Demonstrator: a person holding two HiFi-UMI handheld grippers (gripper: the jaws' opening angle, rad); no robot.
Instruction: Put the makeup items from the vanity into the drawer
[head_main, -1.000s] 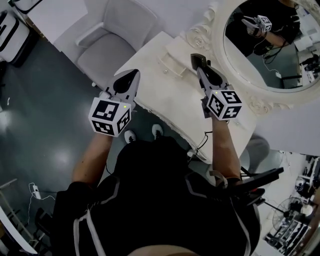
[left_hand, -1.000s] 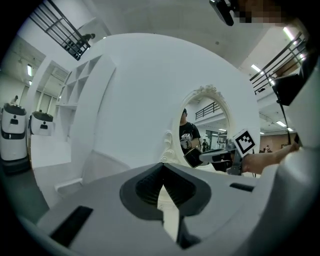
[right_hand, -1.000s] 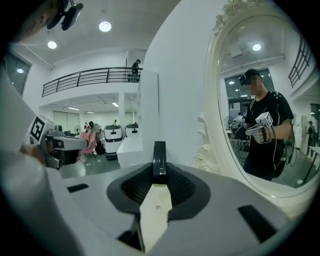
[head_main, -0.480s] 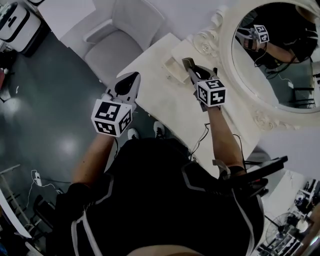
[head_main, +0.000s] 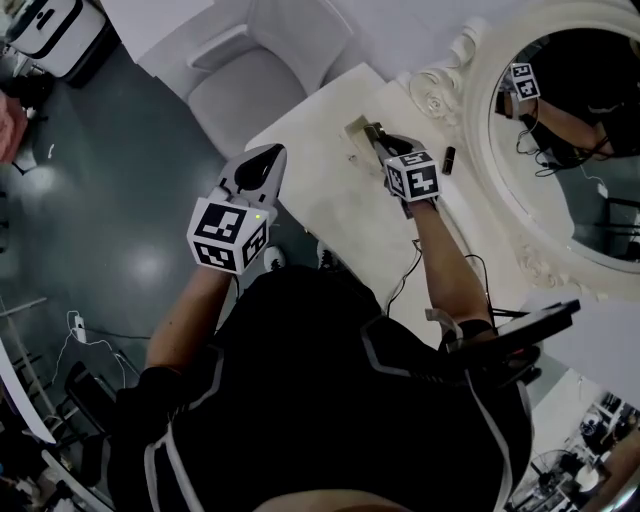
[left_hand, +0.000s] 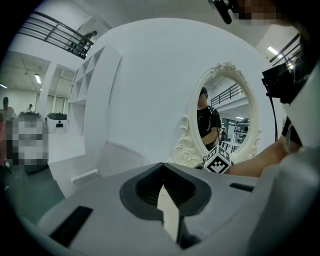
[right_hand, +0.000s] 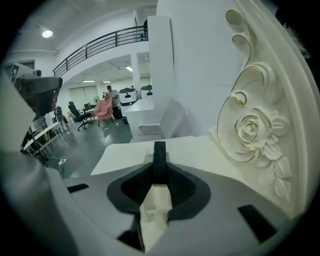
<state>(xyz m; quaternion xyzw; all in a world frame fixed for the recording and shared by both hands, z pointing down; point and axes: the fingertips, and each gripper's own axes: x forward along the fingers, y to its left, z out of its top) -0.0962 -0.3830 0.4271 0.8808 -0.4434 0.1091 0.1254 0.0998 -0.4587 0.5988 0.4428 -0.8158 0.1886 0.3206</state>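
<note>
Mirror frame (right_hand: 255, 135) stood just right of fingers on your right gripper (right_hand: 159, 176), which clamped dark stick (right_hand: 159, 152); left gripper (left_hand: 161, 169) fingers met, empty.

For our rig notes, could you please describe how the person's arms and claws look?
The left claw and right claw are light grey shells tapering to a point, with dark grey inner pads. Each carries a white cube with black square markers. The person wears a black short-sleeved top with pale piping; forearms are bare.
</note>
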